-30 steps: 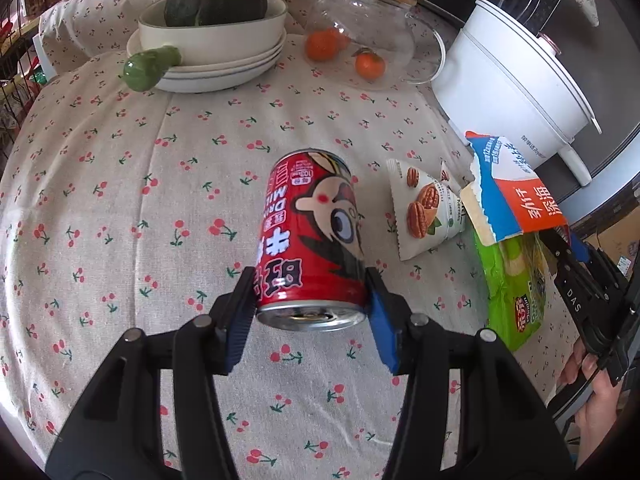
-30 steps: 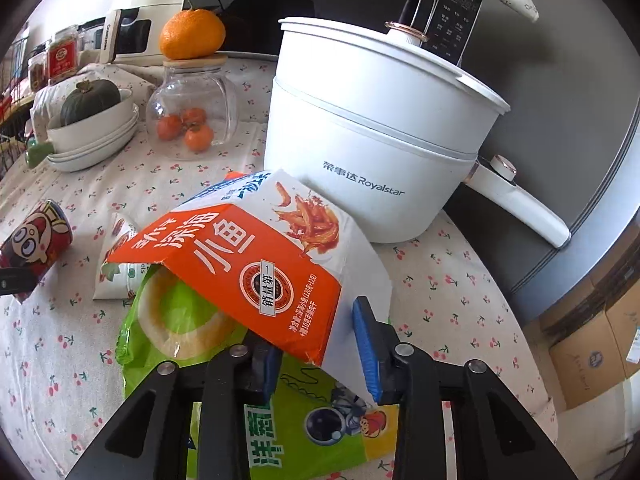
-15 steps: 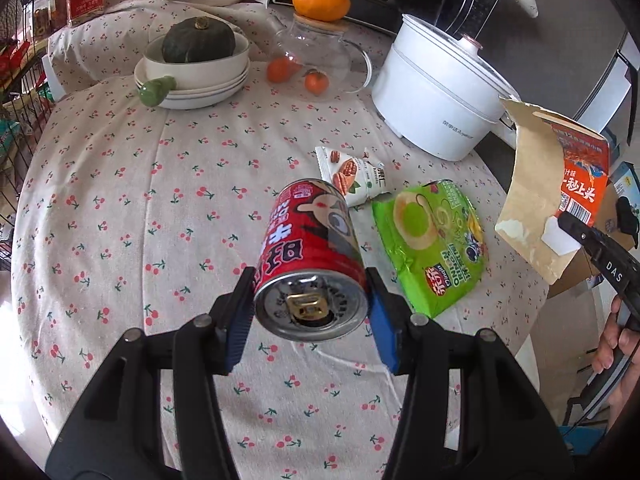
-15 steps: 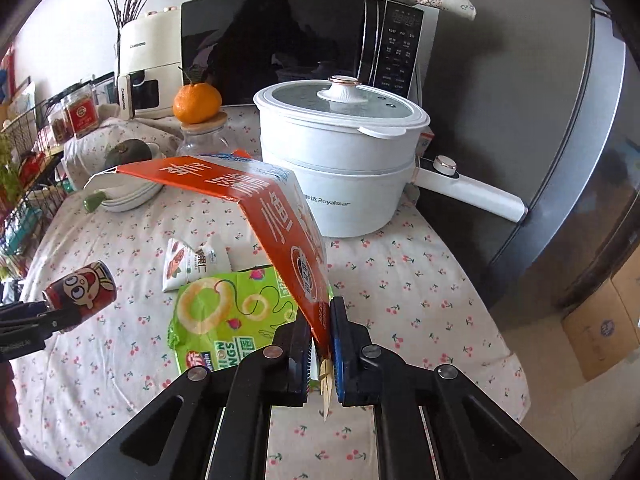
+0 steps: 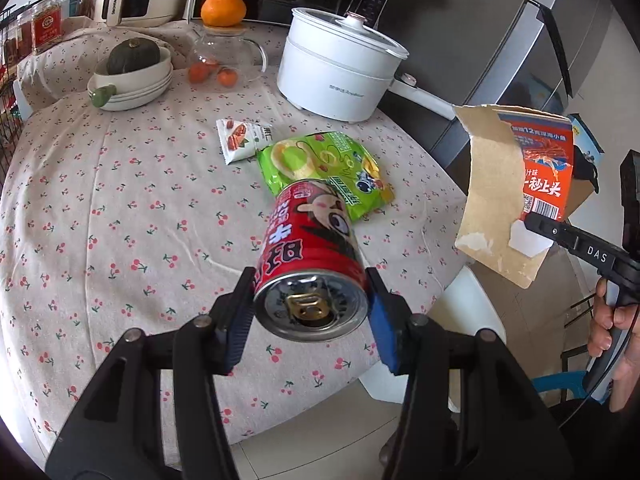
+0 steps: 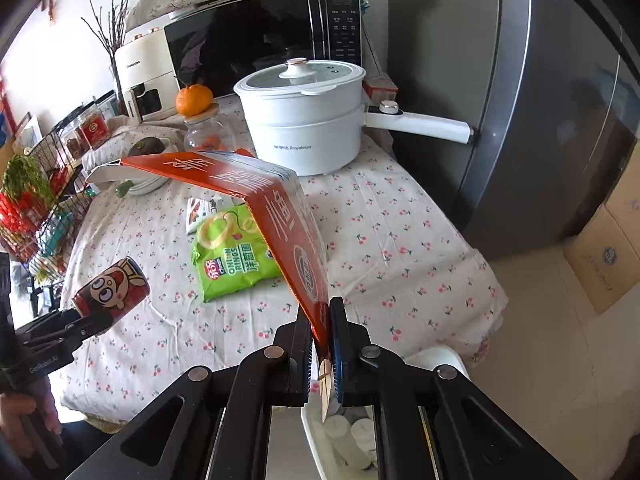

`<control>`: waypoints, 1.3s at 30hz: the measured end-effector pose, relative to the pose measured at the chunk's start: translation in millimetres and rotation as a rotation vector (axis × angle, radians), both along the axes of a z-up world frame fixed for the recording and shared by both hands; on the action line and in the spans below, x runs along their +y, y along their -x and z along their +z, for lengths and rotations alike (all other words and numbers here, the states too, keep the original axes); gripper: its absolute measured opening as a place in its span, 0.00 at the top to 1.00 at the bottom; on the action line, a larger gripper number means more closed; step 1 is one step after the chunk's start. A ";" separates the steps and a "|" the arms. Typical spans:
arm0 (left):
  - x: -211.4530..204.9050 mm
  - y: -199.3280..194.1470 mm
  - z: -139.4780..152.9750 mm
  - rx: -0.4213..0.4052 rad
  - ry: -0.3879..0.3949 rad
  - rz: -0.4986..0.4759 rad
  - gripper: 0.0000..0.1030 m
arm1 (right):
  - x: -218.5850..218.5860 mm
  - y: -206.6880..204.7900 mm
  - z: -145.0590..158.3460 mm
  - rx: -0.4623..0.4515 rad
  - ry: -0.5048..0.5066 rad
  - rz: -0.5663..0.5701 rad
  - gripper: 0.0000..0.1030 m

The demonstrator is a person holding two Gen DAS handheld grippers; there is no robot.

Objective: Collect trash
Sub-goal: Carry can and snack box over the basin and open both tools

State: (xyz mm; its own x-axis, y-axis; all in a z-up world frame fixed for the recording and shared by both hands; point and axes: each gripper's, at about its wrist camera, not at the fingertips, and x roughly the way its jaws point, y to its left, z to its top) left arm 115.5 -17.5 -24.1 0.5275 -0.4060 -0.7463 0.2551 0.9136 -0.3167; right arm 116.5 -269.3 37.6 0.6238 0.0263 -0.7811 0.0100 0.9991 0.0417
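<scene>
Your left tool pinches a red cartoon-printed drink can; your right tool, pressed nearly together, nips a flattened orange cardboard snack box. Both hang clear of the floral-clothed counter, mid-carry. Next, I judge, comes release over the white bin below. A green onion-ring bag and small white nut packet remain on the counter.

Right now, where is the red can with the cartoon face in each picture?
Left wrist view: the red can sits bottom centre, squeezed between the left tongs, its opened top facing the camera.
Right wrist view: the red can is at the left edge, held up over the tablecloth.
Shared landmark: the green snack bag lies on the tablecloth, just behind the can in the left view and to its right in the right view.
</scene>
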 end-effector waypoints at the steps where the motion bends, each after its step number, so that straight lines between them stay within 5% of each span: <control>1: -6.7 4.6 -1.2 -0.002 -0.001 -0.017 0.47 | -5.5 7.2 -3.0 0.006 -0.018 -0.005 0.92; 8: -59.0 34.2 -9.8 0.019 0.052 -0.151 0.47 | -41.7 47.8 -30.5 0.086 -0.105 -0.041 0.92; 23: -153.2 66.4 -38.0 0.028 -0.044 -0.375 0.47 | -111.7 100.7 -77.7 0.197 -0.106 -0.162 0.91; 28: -169.5 65.8 -42.9 0.035 -0.055 -0.388 0.47 | -132.8 105.6 -96.5 0.267 -0.147 -0.225 0.73; 33: -183.7 66.1 -49.7 0.047 -0.072 -0.403 0.47 | -148.1 115.6 -95.6 0.259 -0.166 -0.267 0.42; 39: -193.4 63.9 -58.1 0.060 -0.089 -0.421 0.47 | -157.3 118.0 -94.5 0.258 -0.165 -0.290 0.33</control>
State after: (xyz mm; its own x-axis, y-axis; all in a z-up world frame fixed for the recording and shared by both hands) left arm 51.7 -210.9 -82.3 0.2840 -0.5095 -0.8123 0.5950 0.7579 -0.2674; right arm -1.5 -426.6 -56.9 0.4086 0.0164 -0.9126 0.3208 0.9335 0.1604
